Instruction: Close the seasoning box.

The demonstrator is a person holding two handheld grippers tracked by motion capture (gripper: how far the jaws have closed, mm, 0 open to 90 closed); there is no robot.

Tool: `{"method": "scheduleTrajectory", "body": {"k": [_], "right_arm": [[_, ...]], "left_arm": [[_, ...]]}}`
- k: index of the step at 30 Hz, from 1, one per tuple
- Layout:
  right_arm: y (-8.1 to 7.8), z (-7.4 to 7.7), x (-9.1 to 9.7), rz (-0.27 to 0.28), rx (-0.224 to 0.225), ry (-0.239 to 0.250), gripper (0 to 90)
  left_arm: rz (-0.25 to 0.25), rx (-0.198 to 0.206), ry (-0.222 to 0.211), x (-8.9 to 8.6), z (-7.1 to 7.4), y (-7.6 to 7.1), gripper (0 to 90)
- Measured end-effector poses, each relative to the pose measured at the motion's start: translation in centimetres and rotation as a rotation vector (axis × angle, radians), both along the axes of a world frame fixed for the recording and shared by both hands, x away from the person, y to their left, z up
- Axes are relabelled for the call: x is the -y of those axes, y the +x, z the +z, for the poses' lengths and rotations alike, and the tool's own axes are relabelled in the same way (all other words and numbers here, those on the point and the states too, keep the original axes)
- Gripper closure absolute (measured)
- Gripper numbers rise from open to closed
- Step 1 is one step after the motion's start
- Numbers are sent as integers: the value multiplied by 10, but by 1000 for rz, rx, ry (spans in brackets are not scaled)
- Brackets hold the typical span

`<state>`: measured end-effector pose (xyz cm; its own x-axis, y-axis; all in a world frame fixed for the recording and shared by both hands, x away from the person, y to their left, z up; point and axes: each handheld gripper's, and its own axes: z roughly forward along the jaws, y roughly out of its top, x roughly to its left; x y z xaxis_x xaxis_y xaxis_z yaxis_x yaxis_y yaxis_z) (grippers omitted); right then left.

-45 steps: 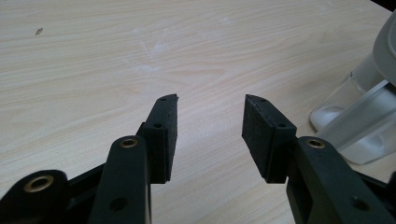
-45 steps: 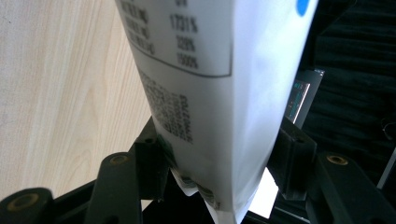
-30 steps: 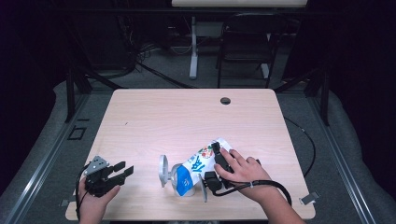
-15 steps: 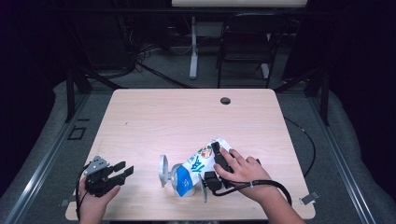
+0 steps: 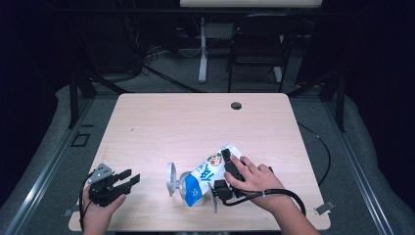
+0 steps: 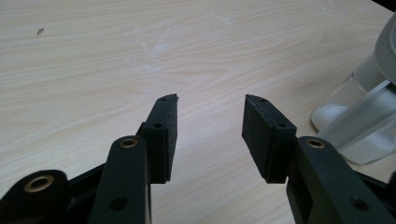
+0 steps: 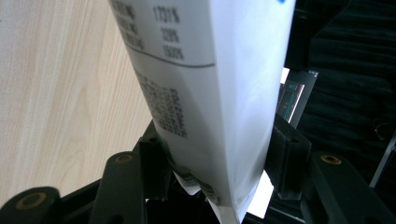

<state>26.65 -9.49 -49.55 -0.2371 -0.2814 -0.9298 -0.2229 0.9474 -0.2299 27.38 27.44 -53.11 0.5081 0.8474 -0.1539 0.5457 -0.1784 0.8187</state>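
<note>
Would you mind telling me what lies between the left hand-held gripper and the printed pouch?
In the high view, a clear lidded container stands between the left hand-held gripper and the printed pouch, right against the pouch; otherwise bare table.

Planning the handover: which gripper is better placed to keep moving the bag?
Right. The right gripper already has the bag between its jaws; the left gripper sits open and apart, over bare table.

The high view looks forward and down on the whole table (image 5: 161,127) from far. Each gripper view sits close behind its own jaws, looking along them. All views share the tabletop.
</note>
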Motion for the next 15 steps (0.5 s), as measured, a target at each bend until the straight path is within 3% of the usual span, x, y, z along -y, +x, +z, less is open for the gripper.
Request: {"method": "scheduleTrajectory", "body": {"k": [15], "right_arm": [[0,0,0,1,1,-4,500]], "left_arm": [[1,-1,-2,0,0,0,559]]}}
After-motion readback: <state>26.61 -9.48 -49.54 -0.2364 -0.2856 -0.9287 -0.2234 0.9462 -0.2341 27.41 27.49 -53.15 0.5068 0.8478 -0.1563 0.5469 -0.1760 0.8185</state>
